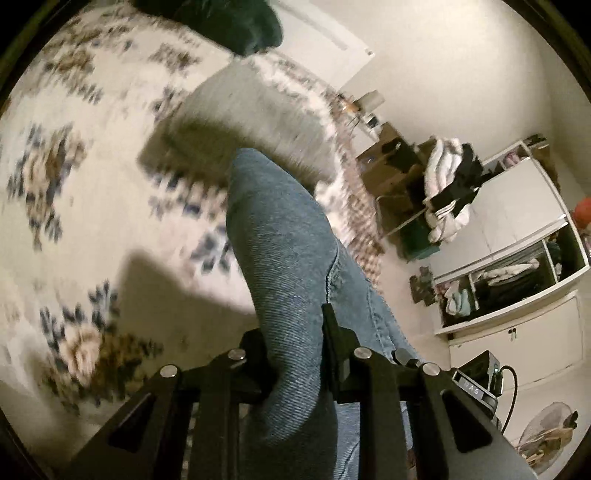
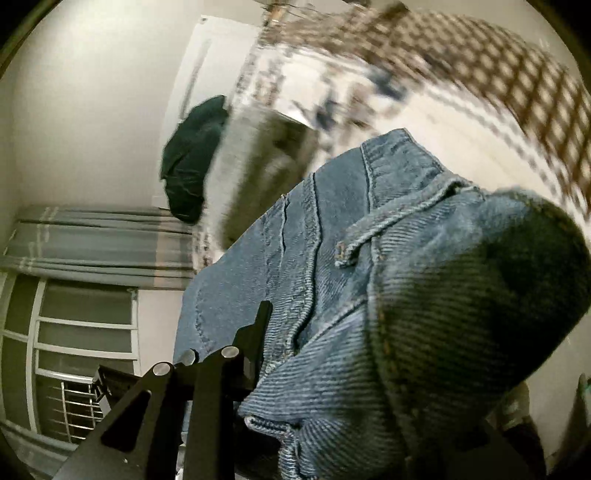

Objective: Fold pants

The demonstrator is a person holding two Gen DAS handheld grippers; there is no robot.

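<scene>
**Both tools clamped on the jeans, denim held off the bed**

Left tool: jaws pinched together on a fold of the blue jeans. Denim runs straight out between the two fingers and away from the camera, humped up, with a side seam showing on its right edge. More denim hangs below the tool, down past the frame bottom. The jeans sit over the floral bedspread, which is blurred; their shadow falls on it to the left.

Right tool: only the left finger is visible, pressed against the denim. The other finger is buried under the cloth. Jaws are nearly together and the jeans are bunched between and over them, so it reads as clamped on the waistband end. A belt loop, stitched seams and a hem edge lie right in front of the lens. A thick fold of the fabric covers the lower right of that view, dark and too close to resolve.

Left view only: an open white wardrobe with clothes on its shelves, a heap of white and black clothes on a chair, a dark bundle at the far end of the bed, and a grey garment on the bedspread.

Right view only: a window with grey curtains and a checked border on the bedspread. The dark bundle shows here too, against the wall.
</scene>
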